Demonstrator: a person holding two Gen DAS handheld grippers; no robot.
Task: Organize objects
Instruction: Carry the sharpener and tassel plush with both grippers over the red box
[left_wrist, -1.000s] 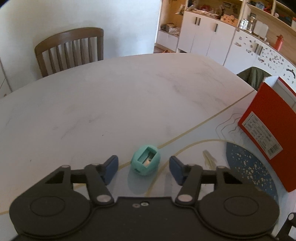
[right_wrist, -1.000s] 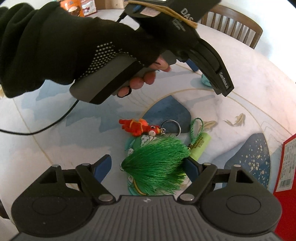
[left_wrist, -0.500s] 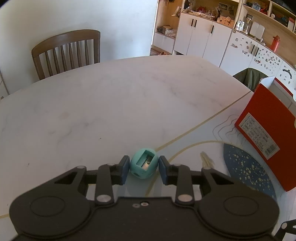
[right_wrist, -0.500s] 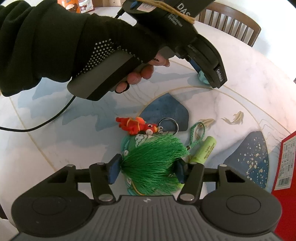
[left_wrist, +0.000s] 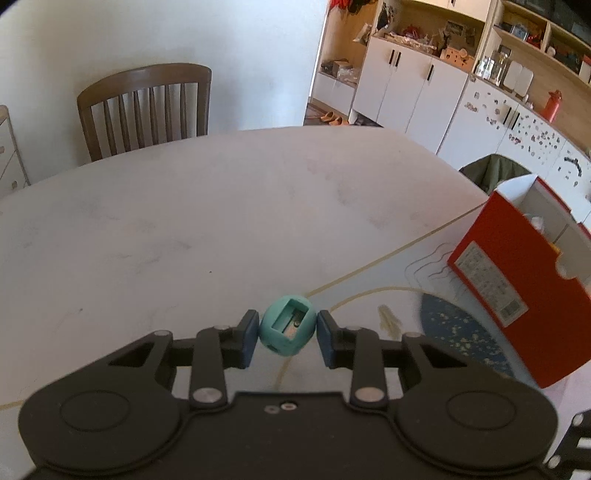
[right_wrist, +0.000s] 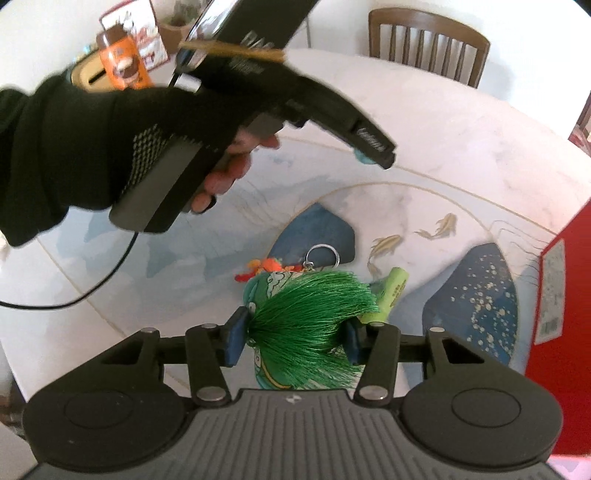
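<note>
While the left gripper (left_wrist: 287, 336) has its jaws closed on a teal pencil sharpener (left_wrist: 288, 330), holding it clear of the counter (left_wrist: 207, 221), the right gripper (right_wrist: 293, 339) has its jaws pressed into a green tassel (right_wrist: 310, 314). Under the tassel lies a teal pouch (right_wrist: 264, 291), with a green tube (right_wrist: 391, 293) just beside it and an orange figure (right_wrist: 264, 267) on a key ring (right_wrist: 323, 254) behind. Farther right stands a red box (left_wrist: 517, 258). A gloved hand (right_wrist: 110, 147) grips the other tool above the counter, and a wooden chair (left_wrist: 146, 110) stands beyond.
</note>
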